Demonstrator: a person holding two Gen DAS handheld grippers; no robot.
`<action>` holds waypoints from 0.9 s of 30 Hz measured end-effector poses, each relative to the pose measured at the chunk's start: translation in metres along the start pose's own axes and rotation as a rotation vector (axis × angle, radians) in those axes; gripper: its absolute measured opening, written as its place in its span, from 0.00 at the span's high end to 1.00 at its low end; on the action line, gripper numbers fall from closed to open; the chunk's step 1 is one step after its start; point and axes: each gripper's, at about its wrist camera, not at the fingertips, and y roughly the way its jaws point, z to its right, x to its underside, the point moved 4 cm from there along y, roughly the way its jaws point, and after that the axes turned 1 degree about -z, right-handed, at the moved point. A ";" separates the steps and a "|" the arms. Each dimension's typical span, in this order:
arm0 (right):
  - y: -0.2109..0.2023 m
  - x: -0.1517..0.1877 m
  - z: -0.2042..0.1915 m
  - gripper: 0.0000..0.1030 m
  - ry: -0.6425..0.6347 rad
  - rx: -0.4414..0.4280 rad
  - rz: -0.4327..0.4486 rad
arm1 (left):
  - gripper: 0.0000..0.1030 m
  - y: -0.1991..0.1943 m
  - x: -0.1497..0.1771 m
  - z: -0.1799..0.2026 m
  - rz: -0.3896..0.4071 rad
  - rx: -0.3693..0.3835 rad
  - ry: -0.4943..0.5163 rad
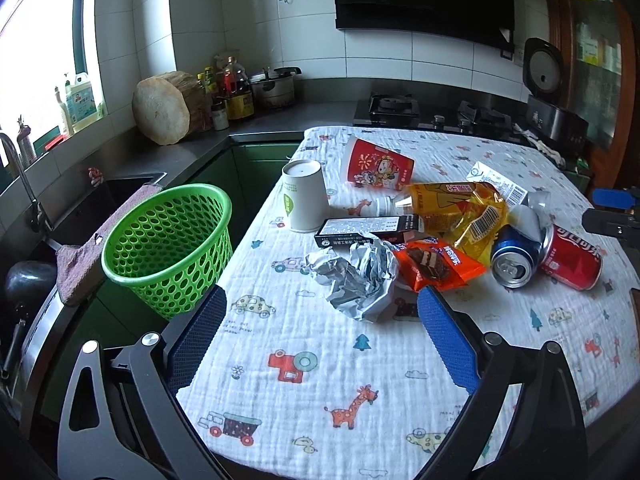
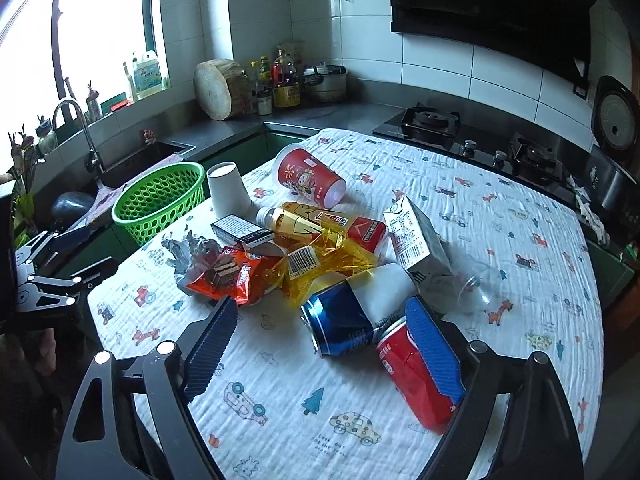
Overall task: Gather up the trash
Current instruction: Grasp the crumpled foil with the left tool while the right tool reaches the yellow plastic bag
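Trash lies heaped at mid-tabletop (image 1: 320, 380) on a cartoon-print cloth. The green basket (image 1: 168, 248) stands off the left edge, beside the sink; its lower wall is cut off by the table edge and its inside bottom is not visible.

Left gripper (image 1: 322, 312): jaws wide apart, nothing between the pads but bare cloth. The crumpled foil (image 1: 356, 276) lies just ahead of it, untouched. Its lower linkage is cropped by the frame.

Right gripper (image 2: 324, 328): jaws partly open around the red can (image 2: 408, 380) and the dented blue can (image 2: 344, 320). The right pad covers part of the red can; whether it presses on the can cannot be told. The left pad stands clear of both cans.

Items in the heap:
- Orange snack wrapper (image 2: 232, 276), partly over the foil.
- Yellow cellophane (image 2: 320, 260), crumpled; print is illegible apart from a barcode.
- Black box (image 2: 244, 232), half under other items.
- White paper cup (image 2: 228, 192), upside down.
- Red printed cup (image 2: 308, 180), on its side.
- Milk carton (image 2: 412, 240), tilted.
- Clear plastic cup (image 2: 476, 284), on its side beside the carton, hard to make out against the cloth.
- A bottle (image 2: 280, 220), mostly buried; cap end not distinguishable.

In the left wrist view the right gripper shows only as a sliver at the right border.
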 end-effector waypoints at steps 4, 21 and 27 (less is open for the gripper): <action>0.023 -0.010 -0.002 0.21 -0.051 -0.007 -0.035 | 0.14 0.004 0.000 -0.007 -0.018 0.035 -0.041; 0.116 -0.026 -0.020 0.18 -0.277 0.024 -0.144 | 0.24 0.025 0.001 -0.013 -0.072 0.112 -0.068; 0.133 -0.026 -0.017 0.18 -0.292 0.023 -0.164 | 0.25 0.043 -0.006 0.004 -0.100 0.179 -0.040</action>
